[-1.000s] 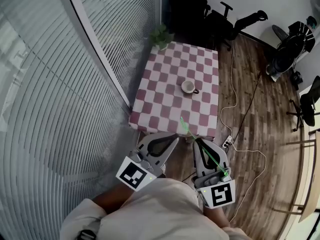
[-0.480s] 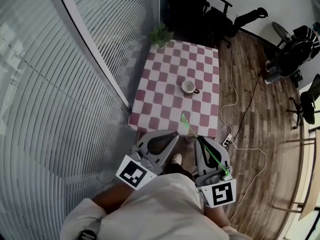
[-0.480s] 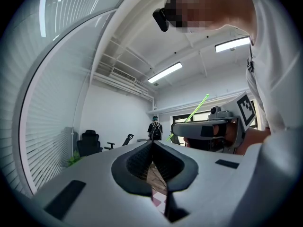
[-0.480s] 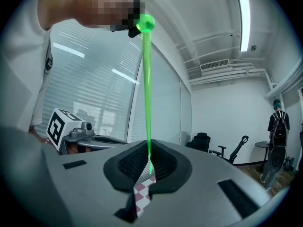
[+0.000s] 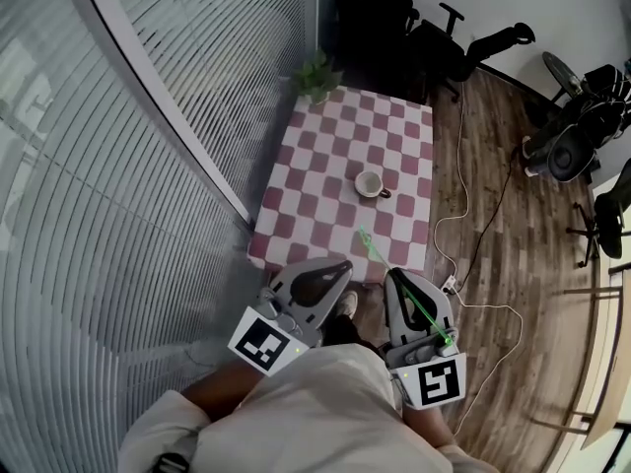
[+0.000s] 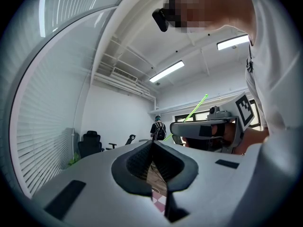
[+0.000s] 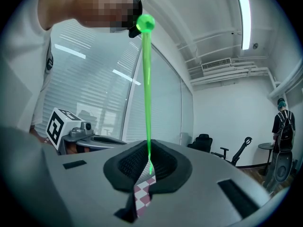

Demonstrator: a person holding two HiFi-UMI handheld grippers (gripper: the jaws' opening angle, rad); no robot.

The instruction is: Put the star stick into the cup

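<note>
A white cup (image 5: 371,183) stands near the middle of the table's pink-and-white checked cloth (image 5: 311,200). My right gripper (image 5: 393,277) is shut on the thin green star stick (image 5: 404,289). The stick's front end (image 5: 362,235) reaches over the table's near edge. In the right gripper view the star stick (image 7: 147,93) rises from between the fingers of the right gripper (image 7: 149,150) to a round green knob. My left gripper (image 5: 341,265) sits beside the right one, short of the table. In its own view the left gripper (image 6: 152,145) has its jaws together with nothing held.
A potted plant (image 5: 315,72) stands at the table's far left corner. Black office chairs (image 5: 434,37) are behind the table. White cables (image 5: 463,225) and a power strip (image 5: 449,284) lie on the wood floor at right. A glass wall with blinds (image 5: 148,166) runs along the left.
The table and the cup have slid down in the head view, nearer to both grippers. The stick stays gripped and the jaws look the same.
</note>
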